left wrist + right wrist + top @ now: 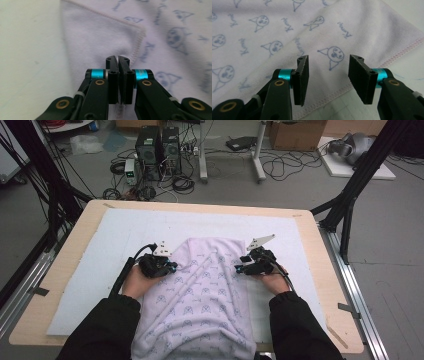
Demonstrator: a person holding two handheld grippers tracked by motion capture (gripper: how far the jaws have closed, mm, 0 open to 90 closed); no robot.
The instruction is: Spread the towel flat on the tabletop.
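A pale lilac cloth (205, 295) printed with small blue cartoon faces lies on the white mat (95, 260) and runs off the near edge. My left gripper (172, 266) sits at the cloth's left side. In the left gripper view its jaws stand pressed together (118, 58), and a thin strip of the cloth (95, 35) shows pinched low between them, next to a folded, stitched corner. My right gripper (241, 266) rests at the cloth's right side. Its jaws (328, 60) stand apart above the hemmed edge of the cloth (274, 32), with nothing pressed between them.
The mat covers most of a light wooden table (320, 270). Black frame posts (350, 195) stand at both sides. On the floor beyond are computer towers (157, 145), cables and a cardboard box (295, 135). Bare mat lies to the left and right of the cloth.
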